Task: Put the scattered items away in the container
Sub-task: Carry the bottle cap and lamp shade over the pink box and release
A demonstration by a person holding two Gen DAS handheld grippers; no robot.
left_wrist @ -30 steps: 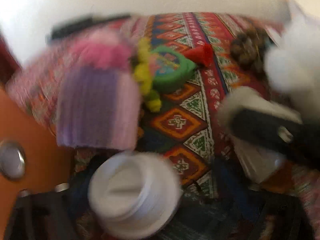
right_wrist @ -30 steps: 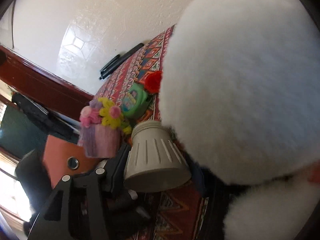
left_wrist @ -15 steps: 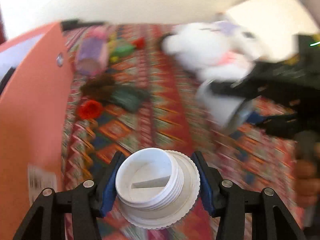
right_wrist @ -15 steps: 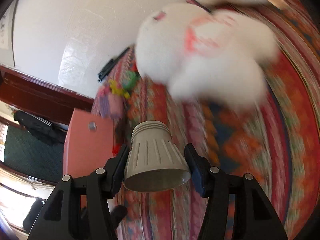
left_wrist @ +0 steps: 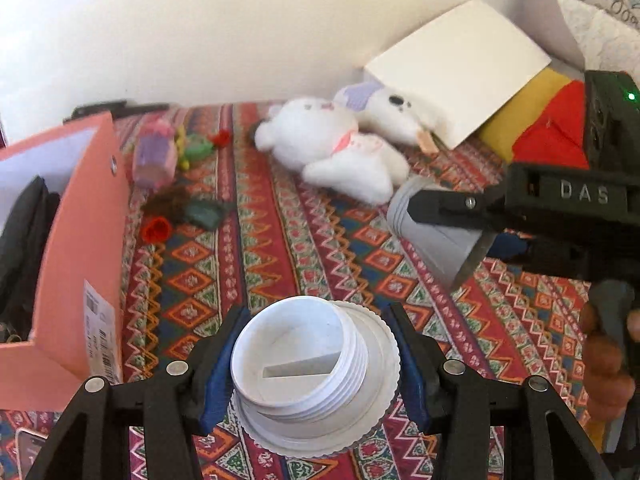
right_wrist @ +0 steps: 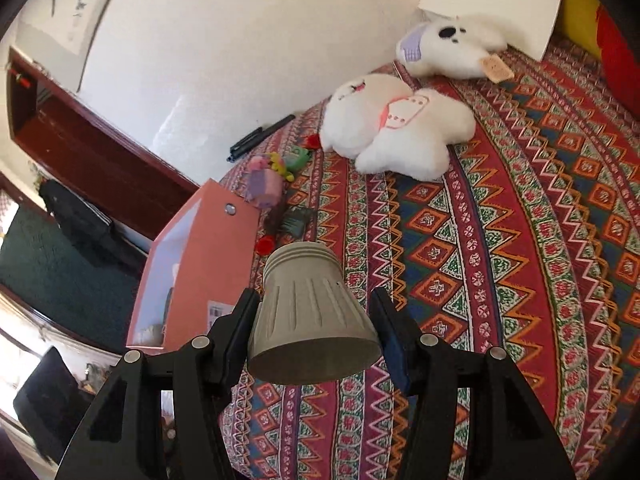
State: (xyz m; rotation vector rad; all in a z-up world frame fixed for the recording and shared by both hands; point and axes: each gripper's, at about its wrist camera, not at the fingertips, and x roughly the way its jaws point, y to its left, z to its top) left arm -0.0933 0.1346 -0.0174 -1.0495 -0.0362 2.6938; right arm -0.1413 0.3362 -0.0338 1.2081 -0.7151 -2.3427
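Left of both sets of jaws stands the pink container point(left_wrist: 80, 240), open at the top, on the patterned bedspread point(left_wrist: 320, 240) of a bed. The left gripper point(left_wrist: 316, 364) has its jaws closed on a white threaded lid point(left_wrist: 312, 364), whose screw end faces forward and up, away from the camera. The right gripper point(right_wrist: 316, 332) has its jaws closed on a grey ribbed cup point(right_wrist: 312, 320), narrow end forward and wide mouth toward the camera, so its long axis runs along the fingers.

Judged from both views, the left hand is the nearer to the container: its wall sits just beside the left jaw, while the right gripper hangs further off to the right, over open bedspread. The coming move for either item appears to be a swing leftward and over the rim.

Ahead of the jaws lie two white plush toys point(left_wrist: 332, 152), and further left a knitted purple toy point(left_wrist: 154, 156), a green toy point(left_wrist: 196, 150) and a red flower point(left_wrist: 157, 229) near the container wall.

The container's interior is largely cut off; a dark item shows inside but cannot be identified. The dark clump beside the red flower is too blurred to name. Only fingers of the right hand point(left_wrist: 608, 360) show.
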